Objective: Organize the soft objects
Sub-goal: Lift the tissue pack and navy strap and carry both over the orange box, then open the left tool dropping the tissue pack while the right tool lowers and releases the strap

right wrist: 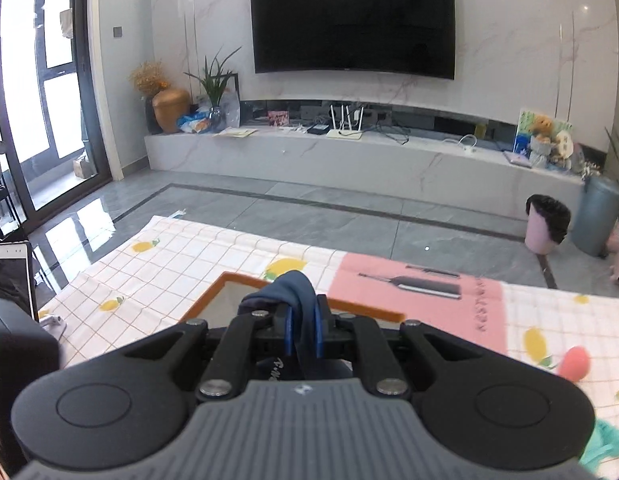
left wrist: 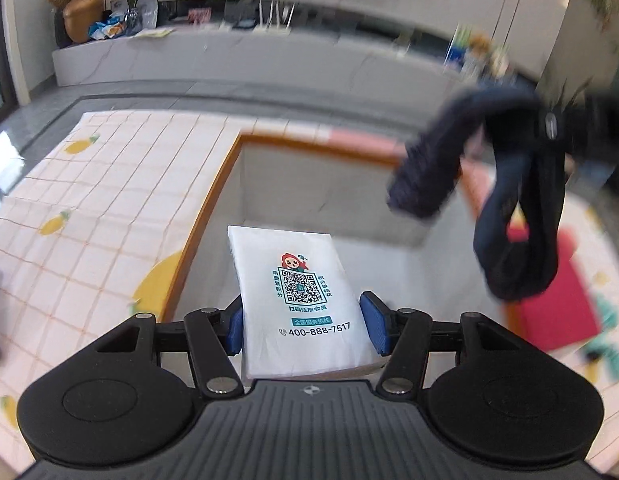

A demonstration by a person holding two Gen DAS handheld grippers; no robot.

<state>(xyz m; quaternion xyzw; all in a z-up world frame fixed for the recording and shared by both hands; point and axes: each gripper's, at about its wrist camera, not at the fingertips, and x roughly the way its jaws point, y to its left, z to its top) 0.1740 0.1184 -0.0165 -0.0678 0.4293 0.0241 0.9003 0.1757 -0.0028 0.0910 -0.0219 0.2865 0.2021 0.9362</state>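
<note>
Jaws of the left gripper (left wrist: 305, 326) clasp a white plastic-wrapped tissue pack (left wrist: 299, 300) above the wood-rimmed white box (left wrist: 205, 216); right gripper (right wrist: 302, 330) pinches a dark blue sock (right wrist: 297, 290) near the box's rim. Neither item is inside yet. The box looks bare, roomy; a red cloth (left wrist: 549, 300) waits beside it.

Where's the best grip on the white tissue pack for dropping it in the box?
Across its two long edges near the rear end, coming from behind, as the left gripper has it now. The tissue pack is a flat, soft rectangle; pads on the narrow sides leave most of it jutting forward over the white box, free to drop.
</note>
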